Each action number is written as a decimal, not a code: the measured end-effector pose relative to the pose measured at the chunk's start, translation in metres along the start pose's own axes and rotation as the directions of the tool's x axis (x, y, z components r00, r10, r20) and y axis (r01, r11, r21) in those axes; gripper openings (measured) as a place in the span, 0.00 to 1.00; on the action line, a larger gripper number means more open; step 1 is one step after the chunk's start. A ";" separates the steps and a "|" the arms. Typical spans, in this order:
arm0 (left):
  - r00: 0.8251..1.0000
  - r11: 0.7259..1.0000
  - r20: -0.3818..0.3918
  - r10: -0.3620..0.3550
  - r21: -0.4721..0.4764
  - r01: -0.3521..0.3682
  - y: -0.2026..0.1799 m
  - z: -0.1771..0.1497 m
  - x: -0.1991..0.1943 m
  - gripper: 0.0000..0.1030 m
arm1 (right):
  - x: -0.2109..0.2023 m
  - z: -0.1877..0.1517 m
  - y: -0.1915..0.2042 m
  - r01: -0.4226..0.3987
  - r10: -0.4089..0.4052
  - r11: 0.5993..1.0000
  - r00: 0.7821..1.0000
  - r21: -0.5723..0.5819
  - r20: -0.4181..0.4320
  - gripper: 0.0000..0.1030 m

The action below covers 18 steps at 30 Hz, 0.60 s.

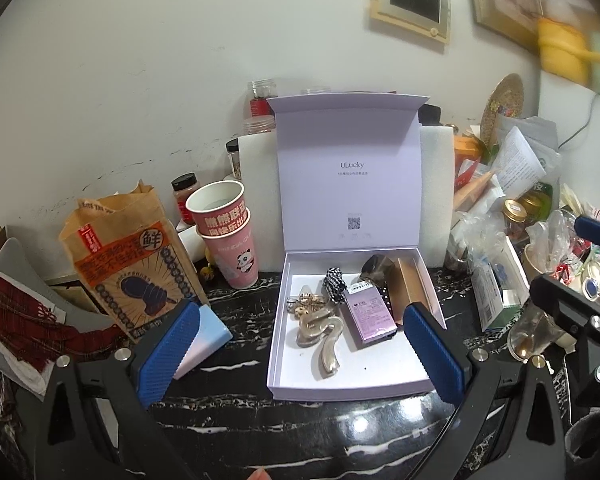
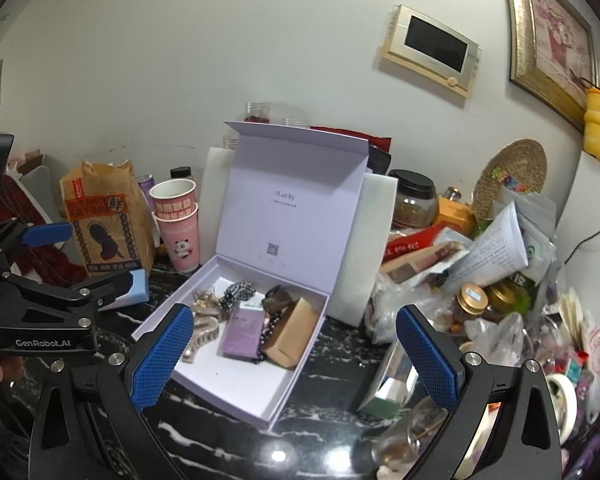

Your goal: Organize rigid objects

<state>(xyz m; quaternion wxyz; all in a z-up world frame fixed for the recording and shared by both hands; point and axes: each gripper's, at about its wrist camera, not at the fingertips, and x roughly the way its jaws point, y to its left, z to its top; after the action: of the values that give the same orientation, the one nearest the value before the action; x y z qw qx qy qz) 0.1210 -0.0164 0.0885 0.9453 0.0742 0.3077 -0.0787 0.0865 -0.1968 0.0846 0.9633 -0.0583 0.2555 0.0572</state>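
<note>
Black marble with white veins forms the desk (image 1: 236, 364), which stands against a scuffed white wall (image 1: 140, 80). On that wall hang a cream-framed intercom panel (image 2: 432, 50) and, further right, a gilt-framed picture (image 2: 552, 40).

At the middle of the desk lies a white gift box (image 1: 352, 384), its hinged lid (image 1: 348, 168) standing upright and printed "ULucky". Inside, gathered toward the rear half, are a pale hair claw clip (image 1: 324, 336), a black-and-white checked hair tie (image 1: 334, 284), a lilac card packet (image 1: 370, 314), a tan carton (image 1: 410, 284) against the right wall, and a dark faceted piece (image 1: 376, 266) at the back. The front half of the box is bare.

Toward the desk's left edge stand two stacked pink paper cups (image 1: 228, 232) and a brown printed paper bag (image 1: 124, 256), with a light blue block (image 1: 204, 336) lying in front of them. White foam sheets (image 2: 370, 248) lean behind the box. Along the right edge is a heap of papers, plastic bags and gold-lidded jars (image 2: 474, 298), with a woven straw hat (image 2: 508, 176) propped behind.

Left tongs (image 1: 302, 352) are spread wide with nothing between the blue pads, above the box's front. Right tongs (image 2: 296, 356) are likewise spread and empty, above the box's right front corner.
</note>
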 end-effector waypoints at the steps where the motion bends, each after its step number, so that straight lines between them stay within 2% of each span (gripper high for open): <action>1: 1.000 1.000 0.002 0.002 -0.005 -0.002 0.000 -0.002 -0.002 1.00 | -0.001 -0.002 0.000 -0.001 0.001 1.000 1.000 0.003 -0.002 1.00; 9: 0.998 0.998 0.009 0.065 -0.021 -0.064 -0.003 -0.026 -0.017 1.00 | -0.016 -0.024 -0.001 0.029 -0.029 0.999 1.000 0.044 0.007 1.00; 18: 0.999 0.999 -0.019 0.042 -0.022 -0.042 -0.010 -0.045 -0.017 1.00 | -0.017 -0.044 -0.004 0.045 -0.044 0.997 0.999 0.057 -0.022 1.00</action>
<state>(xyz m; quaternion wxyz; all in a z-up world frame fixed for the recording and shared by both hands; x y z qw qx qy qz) 0.0795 -0.0164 0.0618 0.9446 0.0708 0.3157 -0.0547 0.0508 -0.2084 0.0552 0.9629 -0.0369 0.2657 0.0279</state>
